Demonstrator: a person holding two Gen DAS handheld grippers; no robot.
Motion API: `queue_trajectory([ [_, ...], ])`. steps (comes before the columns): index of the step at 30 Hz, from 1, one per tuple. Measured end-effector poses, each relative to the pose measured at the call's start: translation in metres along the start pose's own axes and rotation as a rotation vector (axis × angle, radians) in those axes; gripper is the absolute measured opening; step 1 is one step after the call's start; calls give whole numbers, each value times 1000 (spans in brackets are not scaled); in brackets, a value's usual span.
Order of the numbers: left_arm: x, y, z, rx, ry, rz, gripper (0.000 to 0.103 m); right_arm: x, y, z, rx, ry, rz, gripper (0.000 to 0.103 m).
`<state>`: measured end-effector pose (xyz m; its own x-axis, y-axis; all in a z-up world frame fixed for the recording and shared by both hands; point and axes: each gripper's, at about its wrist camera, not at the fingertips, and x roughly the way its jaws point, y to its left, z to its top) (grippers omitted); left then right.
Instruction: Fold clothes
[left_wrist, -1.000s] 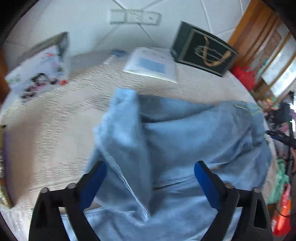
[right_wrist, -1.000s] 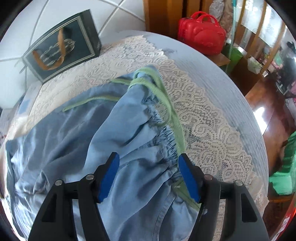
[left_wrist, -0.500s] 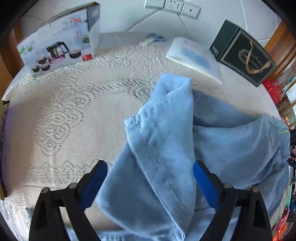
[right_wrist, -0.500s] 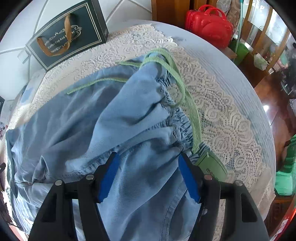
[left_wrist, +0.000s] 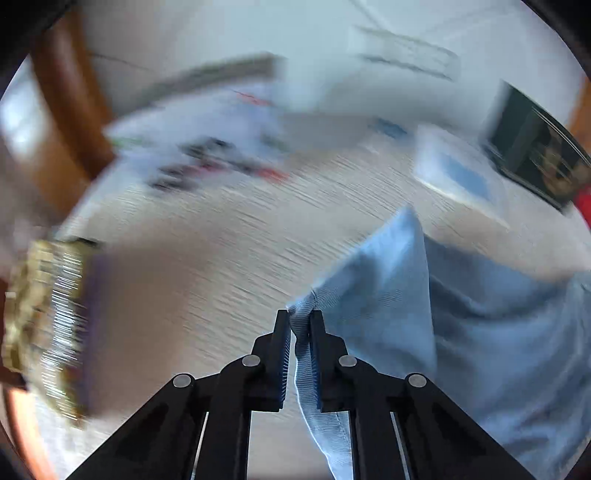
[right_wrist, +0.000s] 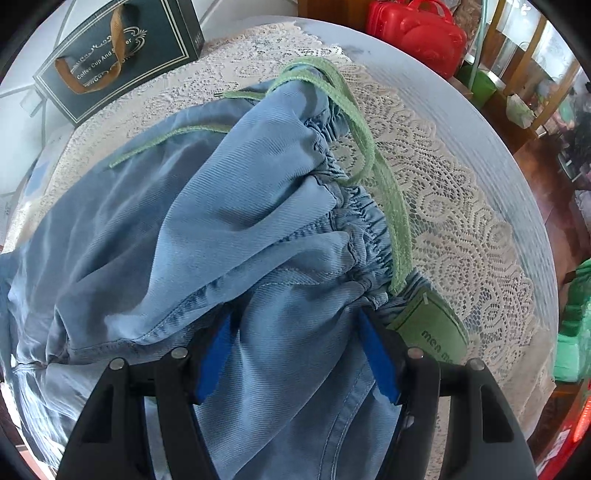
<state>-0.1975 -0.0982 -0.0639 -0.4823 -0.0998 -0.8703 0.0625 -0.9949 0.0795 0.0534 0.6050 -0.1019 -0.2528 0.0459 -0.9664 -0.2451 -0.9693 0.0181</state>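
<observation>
Light blue denim trousers (right_wrist: 236, 229) with an elastic waistband and a green drawstring (right_wrist: 384, 184) lie crumpled on a round table with a lace cloth (right_wrist: 461, 236). My left gripper (left_wrist: 300, 319) is shut on a hem edge of the trousers (left_wrist: 388, 295) and holds it above the table; that view is blurred by motion. My right gripper (right_wrist: 295, 339) is open, its blue pads either side of a bunch of fabric near the waistband. A green label (right_wrist: 432, 332) shows beside its right finger.
A dark gift box (right_wrist: 118, 55) stands at the back of the table, also in the left wrist view (left_wrist: 535, 155). A white printed box (left_wrist: 207, 147) and a white-blue packet (left_wrist: 458, 173) lie at the back. A red case (right_wrist: 417, 29) sits beyond the table edge.
My left gripper has closed on the trouser hem and is swinging left with it. My right gripper has stayed open and moved slightly forward over the waistband.
</observation>
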Motion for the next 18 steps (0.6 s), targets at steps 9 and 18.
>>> queue_trajectory([
  [9,22,100,43,-102,47,106,66,-26,-9,13,42,-87,20,66],
  [18,23,75,12,-73,133,-72,94,-73,-33,64,69,-188,27,88],
])
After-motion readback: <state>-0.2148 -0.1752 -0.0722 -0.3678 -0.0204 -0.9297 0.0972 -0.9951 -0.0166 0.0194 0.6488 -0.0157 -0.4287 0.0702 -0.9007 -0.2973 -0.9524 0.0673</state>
